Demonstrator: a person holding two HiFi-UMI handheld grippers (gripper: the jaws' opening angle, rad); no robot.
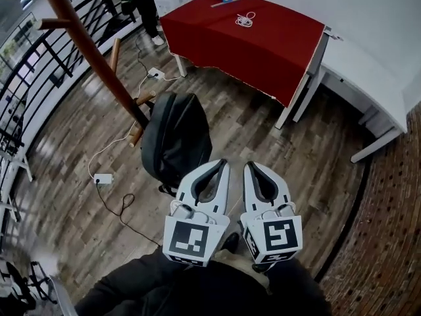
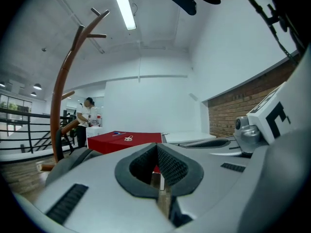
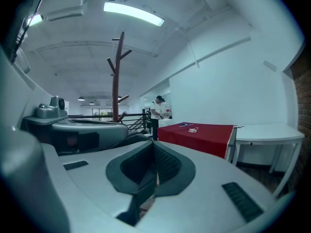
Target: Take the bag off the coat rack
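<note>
2 tools, left gripper and right gripper, are hovering empty, jaws pressed together, near the bag on the coat rack; the reaching step seems in hand, needing opening next.

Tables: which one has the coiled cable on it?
The red-covered table, nearer the rack. The white cable lies there near a blue item. The white table is the other.

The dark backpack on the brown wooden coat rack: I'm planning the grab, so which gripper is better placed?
Probably left: the left gripper lies nearest the dark backpack; the right gripper is farther off. Both are shut and must open first.
</note>
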